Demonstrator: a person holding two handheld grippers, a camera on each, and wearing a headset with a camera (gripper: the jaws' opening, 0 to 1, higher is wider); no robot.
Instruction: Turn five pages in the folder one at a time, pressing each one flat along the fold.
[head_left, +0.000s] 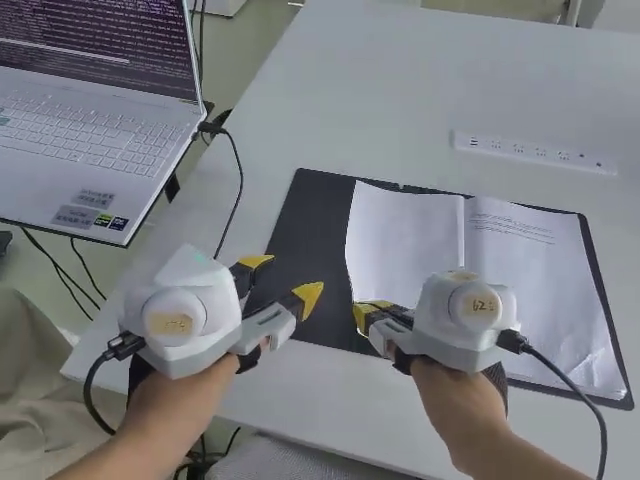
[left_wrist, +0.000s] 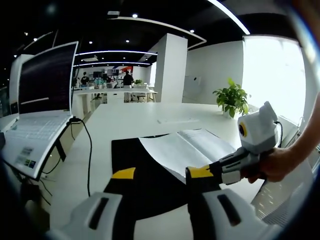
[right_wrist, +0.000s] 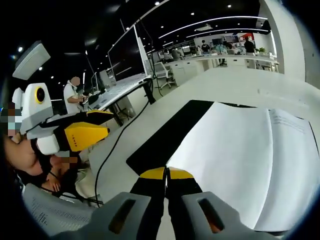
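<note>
On the table, head view: folder lies open toward 3 o'clock, white pages spread; laptop at 10 o'clock.
Head view, grippers: left gripper at 7 o'clock, right gripper at 5 o'clock.
Left gripper view: jaws spread apart above the folder's black cover; right gripper at 3 o'clock.
Right gripper view: jaws pressed together at the left page's near corner; whether paper is pinched cannot be told.

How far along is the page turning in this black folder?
The black folder lies open, its white paper pages spread. The right gripper is shut at the near corner of the left page; the left gripper hovers open. Turns already made can't be counted.
</note>
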